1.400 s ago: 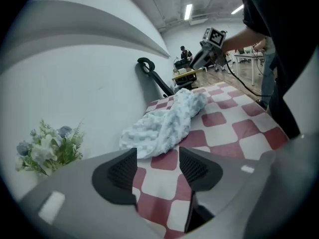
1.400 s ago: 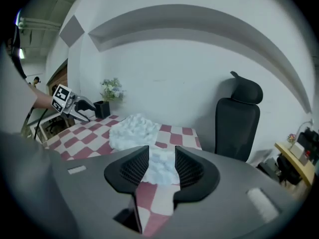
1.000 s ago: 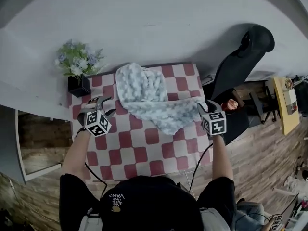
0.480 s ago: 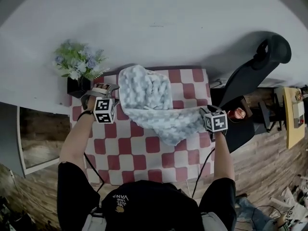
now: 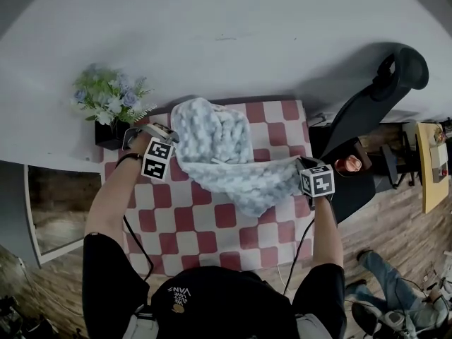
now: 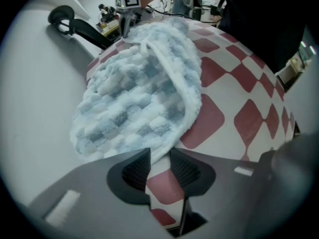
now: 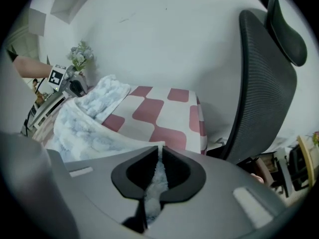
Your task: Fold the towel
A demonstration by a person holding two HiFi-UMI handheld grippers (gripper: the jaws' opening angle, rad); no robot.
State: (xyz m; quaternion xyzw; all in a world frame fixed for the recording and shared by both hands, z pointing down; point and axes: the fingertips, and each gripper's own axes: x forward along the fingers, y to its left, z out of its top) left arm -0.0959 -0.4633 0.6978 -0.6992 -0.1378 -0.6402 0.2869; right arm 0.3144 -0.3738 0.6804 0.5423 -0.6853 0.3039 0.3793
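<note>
fluffy plush cloth towel (image 5: pixel 219 143), smooth matt checked tablecloth (image 5: pixel 205 224), blk mesh-fabric chair (image 7: pixel 264 83) back
</note>
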